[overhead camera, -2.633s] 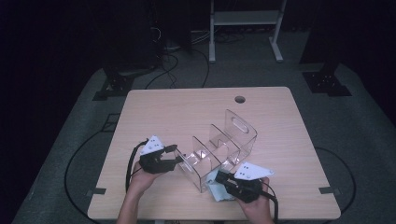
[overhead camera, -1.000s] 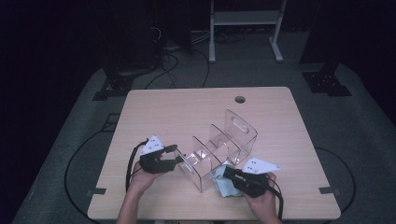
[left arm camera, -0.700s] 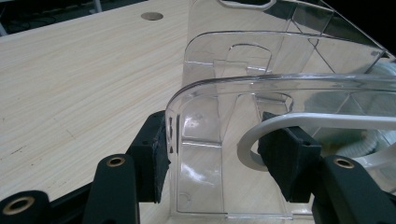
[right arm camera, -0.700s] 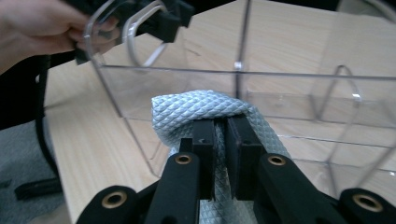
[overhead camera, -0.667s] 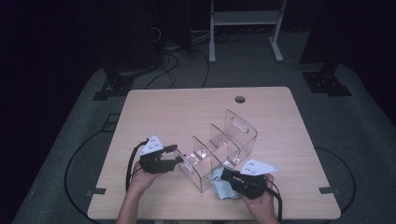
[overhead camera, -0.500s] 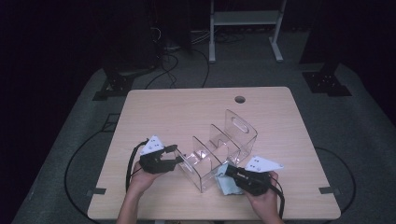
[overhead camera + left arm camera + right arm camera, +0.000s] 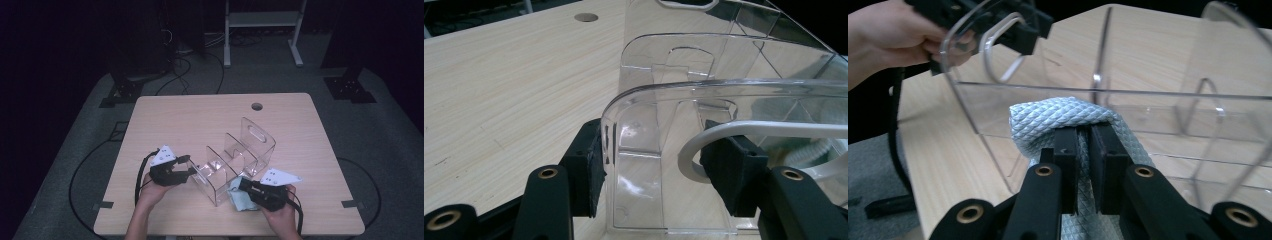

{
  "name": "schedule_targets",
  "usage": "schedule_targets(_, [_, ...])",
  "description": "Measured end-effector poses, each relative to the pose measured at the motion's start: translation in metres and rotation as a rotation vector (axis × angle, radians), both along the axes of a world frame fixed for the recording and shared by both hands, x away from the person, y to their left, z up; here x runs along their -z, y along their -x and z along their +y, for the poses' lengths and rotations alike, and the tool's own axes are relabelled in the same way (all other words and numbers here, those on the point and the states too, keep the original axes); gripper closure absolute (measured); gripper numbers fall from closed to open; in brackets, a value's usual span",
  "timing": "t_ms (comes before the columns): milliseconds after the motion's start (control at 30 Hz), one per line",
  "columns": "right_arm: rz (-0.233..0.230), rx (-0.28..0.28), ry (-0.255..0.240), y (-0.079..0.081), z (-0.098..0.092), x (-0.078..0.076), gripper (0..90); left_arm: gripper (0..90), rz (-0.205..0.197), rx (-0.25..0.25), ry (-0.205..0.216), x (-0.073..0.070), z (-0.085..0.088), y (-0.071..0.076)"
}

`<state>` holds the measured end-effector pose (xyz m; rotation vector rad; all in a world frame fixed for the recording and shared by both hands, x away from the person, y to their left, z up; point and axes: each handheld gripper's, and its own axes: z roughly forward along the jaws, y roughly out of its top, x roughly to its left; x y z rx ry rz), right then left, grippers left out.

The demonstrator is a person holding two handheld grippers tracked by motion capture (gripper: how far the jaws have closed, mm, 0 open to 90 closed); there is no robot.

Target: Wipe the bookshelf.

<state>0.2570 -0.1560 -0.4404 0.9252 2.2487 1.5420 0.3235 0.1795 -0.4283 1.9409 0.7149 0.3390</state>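
Observation:
A clear acrylic organizer (image 7: pixel 235 160) with upright dividers stands on the wooden table (image 7: pixel 200 120). My left gripper (image 7: pixel 189 172) is shut on its near-left end wall. In the left gripper view the two pads (image 7: pixel 589 165) press that clear wall (image 7: pixel 724 65) from both sides, beside its handle cut-out. My right gripper (image 7: pixel 243 186) is shut on a pale blue-grey cloth (image 7: pixel 240 200) at the organizer's front side. In the right gripper view the quilted cloth (image 7: pixel 1048 120) bulges over the closed jaws of the right gripper (image 7: pixel 1084 135), against the organizer's clear side wall (image 7: pixel 1148 105).
A round cable hole (image 7: pixel 257 106) sits near the table's far edge. The table's front edge lies close under both hands. Black cables trail from each gripper, and more lie on the grey floor mat (image 7: pixel 90 150). The left hand (image 7: pixel 883 35) holds its gripper beyond the organizer.
Since the oldest frame my right gripper has shifted slightly to the right with the cloth in it. The left gripper and the organizer have stayed put.

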Motion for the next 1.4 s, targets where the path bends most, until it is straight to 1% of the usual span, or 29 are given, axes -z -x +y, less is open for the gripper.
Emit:
schedule_targets(33, [0.005, 0.015, -0.008, -0.002, -0.003, 0.0, 82.4, 44.6, 0.0, 0.0, 0.001, 0.0, 0.0, 0.0])
schedule_targets(133, [0.006, 0.019, -0.01, -0.001, -0.003, 0.0, 82.4, 44.6, -0.001, 0.0, 0.001, 0.0, 0.0, 0.0])
schedule_targets(233, [0.014, -0.017, -0.009, 0.005, 0.008, 0.001, 82.4, 44.6, 0.003, -0.002, 0.003, 0.0, 0.0, 0.0])
schedule_targets(267, [0.014, -0.017, -0.009, 0.005, 0.008, 0.001, 82.4, 44.6, 0.003, -0.002, 0.003, 0.0, 0.0, 0.0])
schedule_targets(300, [0.009, -0.034, 0.0, 0.006, 0.011, 0.001, 82.4, 44.6, 0.004, -0.002, 0.003, 0.0, 0.0, 0.0])
schedule_targets(400, [0.01, -0.035, -0.005, 0.004, 0.008, 0.001, 82.4, 44.6, 0.0, -0.001, 0.001, 0.0, 0.0, 0.0])
schedule_targets(433, [0.006, -0.012, -0.006, 0.002, 0.002, 0.0, 82.4, 44.6, -0.001, 0.0, 0.0, 0.0, 0.0, 0.0])
schedule_targets(467, [0.006, -0.012, -0.006, 0.002, 0.002, 0.0, 82.4, 44.6, -0.001, 0.0, 0.0, 0.0, 0.0, 0.0])
schedule_targets(500, [0.005, 0.017, -0.017, -0.001, -0.005, -0.002, 82.4, 44.6, -0.002, 0.002, -0.002, 0.0, 0.0, 0.0])
schedule_targets(533, [0.005, 0.017, -0.017, -0.001, -0.005, -0.002, 82.4, 44.6, -0.002, 0.002, -0.002, 0.0, 0.0, 0.0])
schedule_targets(567, [0.008, 0.034, -0.027, -0.003, -0.009, -0.003, 82.4, 44.6, 0.0, 0.001, 0.001, 0.0, -0.001, 0.0])
schedule_targets(633, [0.009, 0.031, -0.027, -0.002, -0.007, -0.003, 82.5, 44.6, 0.001, 0.002, -0.001, 0.0, -0.001, 0.0])
schedule_targets(700, [0.01, 0.004, -0.023, 0.002, 0.0, -0.002, 82.5, 44.6, 0.003, 0.001, 0.002, 0.0, -0.001, 0.0])
schedule_targets(733, [0.01, 0.004, -0.023, 0.002, 0.0, -0.002, 82.5, 44.6, 0.003, 0.001, 0.002, 0.0, -0.001, 0.0])
schedule_targets(767, [0.009, -0.021, -0.014, 0.005, 0.006, -0.001, 82.4, 44.6, 0.003, 0.001, 0.001, 0.0, -0.001, 0.0])
schedule_targets(867, [0.009, -0.027, -0.013, 0.004, 0.005, -0.002, 82.4, 44.7, 0.002, 0.0, 0.0, 0.0, -0.001, 0.0])
schedule_targets(900, [0.006, -0.007, -0.017, 0.001, 0.0, -0.003, 82.4, 44.6, -0.001, 0.001, -0.001, 0.0, -0.001, 0.0])
schedule_targets(933, [0.006, -0.007, -0.017, 0.001, 0.0, -0.003, 82.4, 44.6, -0.001, 0.001, -0.001, 0.0, -0.001, 0.0])
schedule_targets(967, [-0.001, 0.021, -0.02, -0.002, -0.007, -0.004, 82.4, 44.6, -0.001, 0.001, -0.001, 0.0, -0.001, 0.0])
schedule_targets(1000, [-0.001, 0.021, -0.02, -0.002, -0.007, -0.004, 82.4, 44.6, -0.001, 0.001, -0.001, 0.0, -0.001, 0.0])
schedule_targets(1033, [-0.005, 0.041, -0.02, -0.005, -0.011, -0.004, 82.4, 44.6, 0.0, 0.002, 0.0, 0.0, -0.001, 0.0])
schedule_targets(1133, [-0.005, 0.046, -0.021, -0.005, -0.011, -0.004, 82.4, 44.7, 0.0, 0.003, -0.001, 0.0, -0.001, 0.0])
schedule_targets(1233, [-0.006, 0.012, -0.017, 0.001, -0.001, -0.004, 82.5, 44.7, 0.0, 0.002, 0.0, 0.0, -0.001, 0.0])
schedule_targets(1300, [-0.008, 0.005, -0.013, 0.001, -0.001, -0.005, 82.4, 44.6, -0.001, 0.001, 0.002, 0.0, -0.001, 0.0])
schedule_targets(1333, [-0.001, 0.007, -0.019, 0.001, -0.003, -0.006, 82.4, 44.6, -0.001, 0.001, 0.001, 0.0, -0.001, 0.0])
schedule_targets(1400, [-0.003, 0.012, -0.025, 0.0, -0.005, -0.006, 82.4, 44.6, 0.0, 0.001, 0.002, 0.0, -0.001, 0.0])
